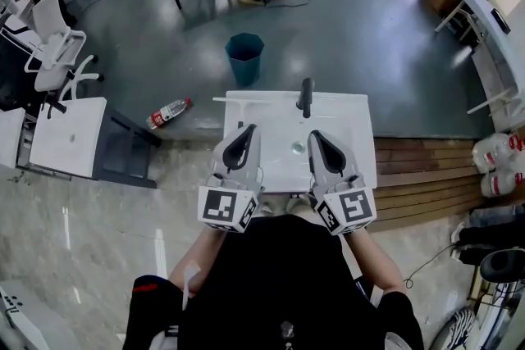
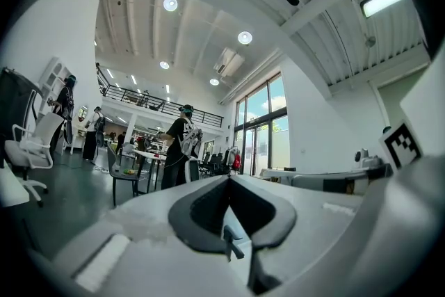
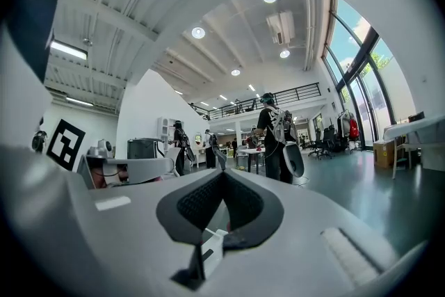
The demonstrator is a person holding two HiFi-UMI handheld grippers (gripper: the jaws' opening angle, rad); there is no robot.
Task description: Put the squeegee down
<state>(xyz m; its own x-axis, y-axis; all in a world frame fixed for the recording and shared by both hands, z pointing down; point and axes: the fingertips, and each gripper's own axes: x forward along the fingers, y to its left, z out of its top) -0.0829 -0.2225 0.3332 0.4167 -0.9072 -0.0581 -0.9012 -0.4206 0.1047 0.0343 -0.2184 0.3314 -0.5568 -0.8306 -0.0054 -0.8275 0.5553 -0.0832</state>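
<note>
Over the white sink (image 1: pixel 349 139) I've got both grippers side by side, pointing level. Left gripper (image 1: pixel 248 129): jaws fully together, nothing btwn them. Right gripper (image 1: pixel 315 135): same, tips meeting, empty. Squeegee (image 1: pixel 246 100), a thin white bar as far as I can tell, lies flat along the sink's back-left edge, just left of the black tap (image 1: pixel 306 97), apart from both grippers.

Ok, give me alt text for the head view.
Seen from above, a person in black holds the left gripper and right gripper, both shut and empty, side by side over a white sink with a black faucet. A teal bin stands beyond on the grey floor.
</note>
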